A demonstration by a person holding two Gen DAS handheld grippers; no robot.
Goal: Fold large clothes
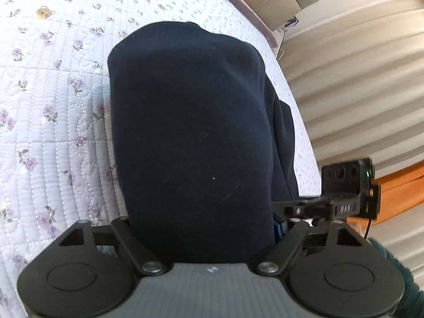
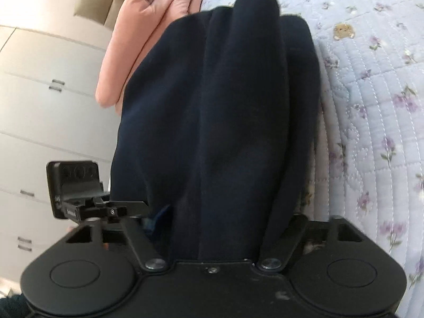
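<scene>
A dark navy garment (image 1: 190,132) hangs from my left gripper (image 1: 201,228) and drapes forward over the fingers, hiding them, above the floral quilted bedspread (image 1: 53,106). In the right wrist view the same navy garment (image 2: 217,122) drapes in long folds over my right gripper (image 2: 214,233), hiding its fingers too. Both grippers look shut on the cloth, with the fabric bunched between the linkage arms.
A pink quilted blanket (image 2: 148,34) lies at the bed's far edge. White drawers (image 2: 39,106) stand to the left in the right wrist view. Pale curtains (image 1: 357,92) and an orange wooden rail (image 1: 397,188) are beyond the bed's edge in the left wrist view.
</scene>
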